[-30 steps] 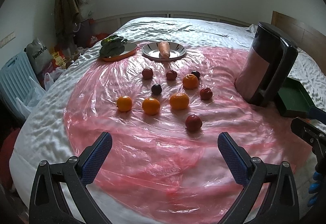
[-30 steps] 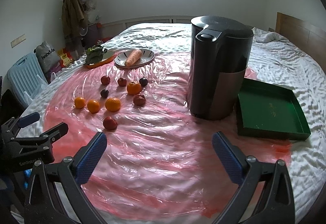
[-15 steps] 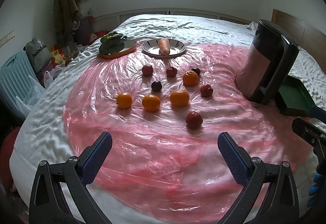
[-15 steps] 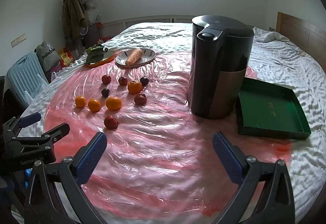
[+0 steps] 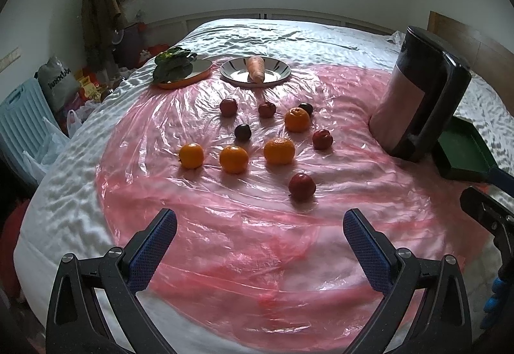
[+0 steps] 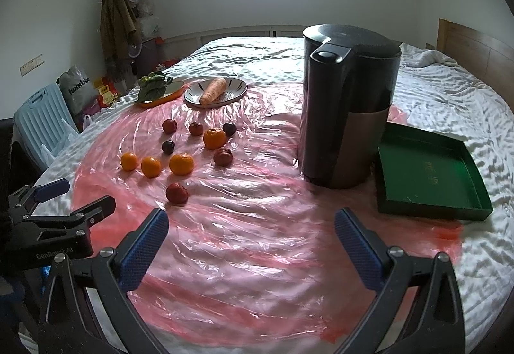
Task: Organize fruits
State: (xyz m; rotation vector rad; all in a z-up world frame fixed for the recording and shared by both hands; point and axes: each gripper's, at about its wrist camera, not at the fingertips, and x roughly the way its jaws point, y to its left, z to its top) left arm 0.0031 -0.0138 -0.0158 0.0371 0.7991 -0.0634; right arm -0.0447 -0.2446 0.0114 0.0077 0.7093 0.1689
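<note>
Several oranges and small dark red fruits lie scattered on a pink plastic sheet (image 5: 257,241) over a bed. The nearest red fruit (image 5: 301,186) lies ahead of my left gripper (image 5: 259,246), which is open and empty. It also shows in the right wrist view (image 6: 176,193). Oranges (image 5: 234,158) (image 6: 181,163) lie just beyond it. My right gripper (image 6: 251,240) is open and empty, nearer the bed's front edge. An empty green tray (image 6: 427,172) sits at the right, and its corner shows in the left wrist view (image 5: 462,151).
A tall dark appliance (image 6: 347,103) (image 5: 417,93) stands between the fruits and the tray. A plate with a carrot (image 5: 255,69) and an orange dish with leafy greens (image 5: 180,71) sit at the far side. A blue chair (image 6: 41,119) and bags stand left of the bed.
Both grippers have shifted slightly; the left view has risen or drawn back a little, so the fruits sit a bit farther off. Both stay open and nothing on the sheet has moved.
</note>
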